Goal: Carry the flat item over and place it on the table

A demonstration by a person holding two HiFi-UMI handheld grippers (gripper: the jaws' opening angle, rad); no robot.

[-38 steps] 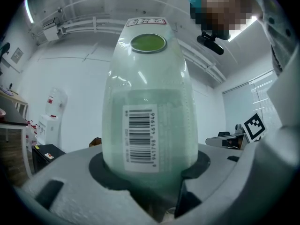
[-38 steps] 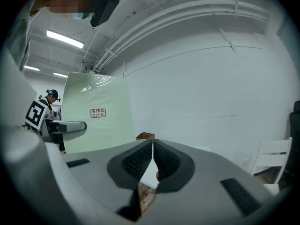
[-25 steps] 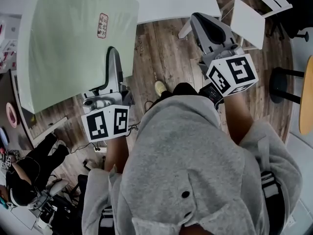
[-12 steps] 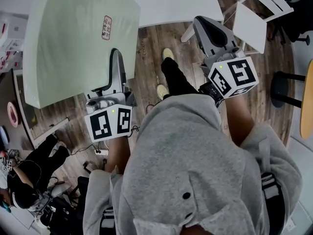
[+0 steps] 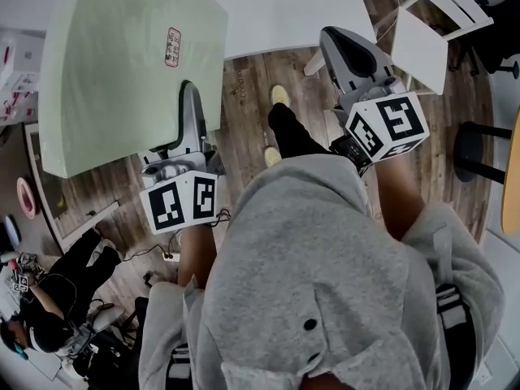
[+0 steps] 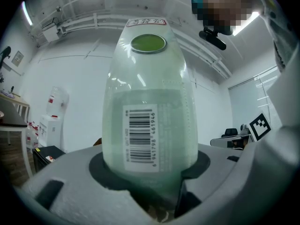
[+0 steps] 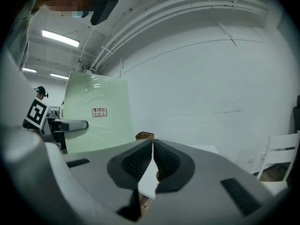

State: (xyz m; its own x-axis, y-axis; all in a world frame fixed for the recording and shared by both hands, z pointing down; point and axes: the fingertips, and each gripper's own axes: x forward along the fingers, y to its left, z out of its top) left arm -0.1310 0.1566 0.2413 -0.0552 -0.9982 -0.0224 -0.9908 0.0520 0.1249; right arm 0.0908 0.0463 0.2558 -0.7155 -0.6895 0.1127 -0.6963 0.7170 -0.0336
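Observation:
The flat item is a large pale green board (image 5: pixel 114 71) in clear wrap with a small printed label (image 5: pixel 171 47). My left gripper (image 5: pixel 188 96) is shut on its right edge and holds it up off the floor. In the left gripper view the board (image 6: pixel 150 102) rises between the jaws of that gripper (image 6: pixel 154 170), showing a barcode sticker and a round green hole near its top. My right gripper (image 5: pixel 345 51) is held forward at the right, shut with nothing in it; its ribbed pads meet (image 7: pixel 152 158). The white table (image 5: pixel 292 6) lies just ahead.
A white chair (image 5: pixel 431 31) stands at the upper right, with a dark stool (image 5: pixel 475 140) and a round wooden tabletop edge (image 5: pixel 512 177) beyond it. A person (image 5: pixel 49 299) sits at the lower left among cables. The carrier's shoe (image 5: pixel 279 96) is on the wooden floor.
The carrier's leg has swung forward between the grippers in a step. The board and table have shifted slightly in view. Both grippers hold as before.

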